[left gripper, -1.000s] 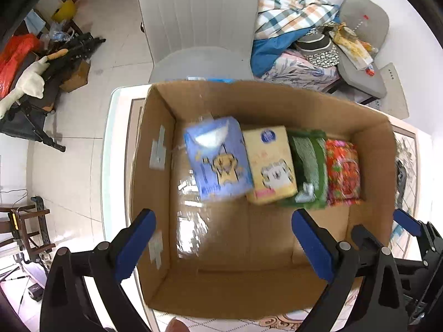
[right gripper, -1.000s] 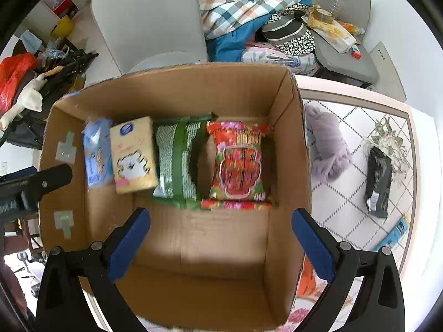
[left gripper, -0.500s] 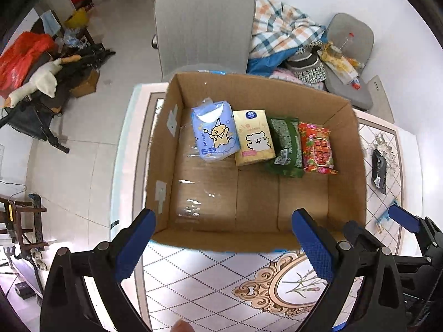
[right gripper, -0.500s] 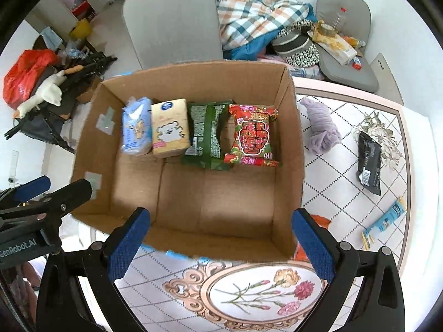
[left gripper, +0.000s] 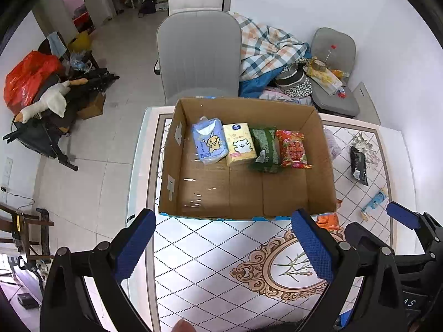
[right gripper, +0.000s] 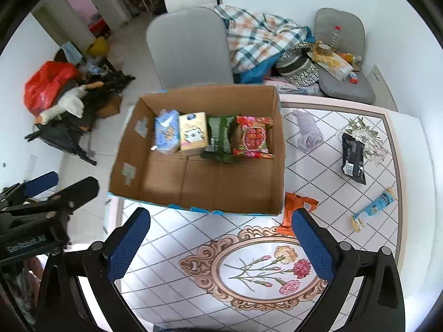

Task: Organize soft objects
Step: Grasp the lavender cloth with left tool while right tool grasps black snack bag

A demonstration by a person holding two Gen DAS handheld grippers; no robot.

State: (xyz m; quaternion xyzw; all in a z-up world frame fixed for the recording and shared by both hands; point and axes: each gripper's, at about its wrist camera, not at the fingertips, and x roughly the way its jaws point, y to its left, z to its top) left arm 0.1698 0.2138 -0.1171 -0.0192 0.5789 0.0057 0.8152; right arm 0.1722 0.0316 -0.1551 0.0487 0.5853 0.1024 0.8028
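An open cardboard box (left gripper: 324, 166) (right gripper: 278, 177) stands on the patterned table. In a row at its far side lie a blue tissue pack (left gripper: 208, 144) (right gripper: 166, 131), a yellow tissue pack (left gripper: 238, 144) (right gripper: 193, 134), a green packet (left gripper: 265, 149) (right gripper: 220, 138) and a red packet (left gripper: 293, 149) (right gripper: 253, 138). My left gripper (left gripper: 221, 244) is open and empty, above the table in front of the box. My right gripper (right gripper: 218, 242) is open and empty too, beside it.
To the right of the box on the table lie a lilac cloth (right gripper: 307, 134), a black packet (right gripper: 353, 157), a light blue tube (right gripper: 373, 206) and an orange packet (right gripper: 297, 210). A grey chair (left gripper: 198, 58) stands behind the table. Clutter covers the floor at left.
Both grippers have pulled back and up from above the box's inside to in front of it; the box now looks smaller and farther. The packs in it have stayed put.
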